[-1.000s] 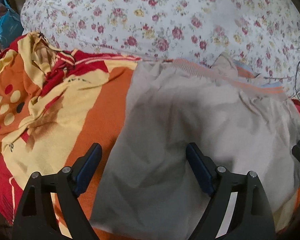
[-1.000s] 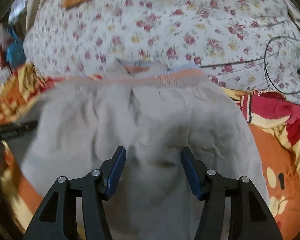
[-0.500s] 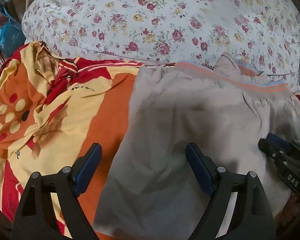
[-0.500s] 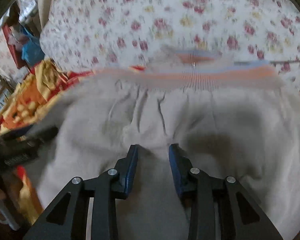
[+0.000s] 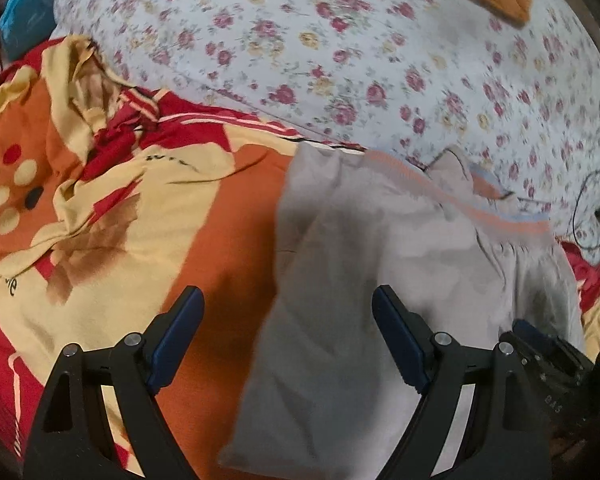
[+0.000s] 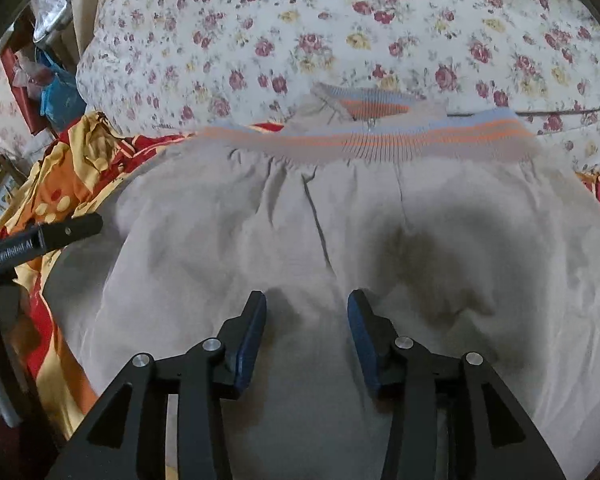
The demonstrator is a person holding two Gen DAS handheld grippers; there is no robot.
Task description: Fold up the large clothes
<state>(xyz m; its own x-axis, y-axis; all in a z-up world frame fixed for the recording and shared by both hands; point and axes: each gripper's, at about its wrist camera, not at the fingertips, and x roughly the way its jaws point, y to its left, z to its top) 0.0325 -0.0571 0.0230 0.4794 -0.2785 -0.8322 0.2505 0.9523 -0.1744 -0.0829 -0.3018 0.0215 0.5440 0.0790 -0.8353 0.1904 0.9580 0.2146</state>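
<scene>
Up front in the left wrist view, the left gripper (image 5: 286,322) holds its two blue-padded black fingers (image 5: 178,338) spread wide with nothing between them, hovering over the near left edge of a large beige-grey cloth garment with an orange and pale-blue ribbed band (image 5: 384,280). That garment lies flat on a bed covered by a red, orange and yellow patterned sheet (image 5: 112,216), its striped band at the far end, touching a white quilt printed with small red and yellow flowers (image 5: 340,52). One finger sits above the bare orange sheet, the other above the beige cloth. At the lower right edge, part of the right gripper (image 5: 548,360) shows over the garment's right side, too dark to read clearly. A blue plastic bag (image 5: 22,8) sits at the far left corner, and a thin black cable (image 5: 584,208) loops on the quilt at the right. In the right wrist view, the right gripper (image 6: 307,336) rests over the middle of the same garment (image 6: 228,240), its fingers (image 6: 252,336) parted by a moderate gap and released, gripping no cloth. The ribbed band (image 6: 380,140) runs across the far side against the floral quilt (image 6: 300,28). A black arm of the left gripper (image 6: 40,240) reaches in from the left, over the garment's left edge and the patterned sheet (image 6: 72,176).
</scene>
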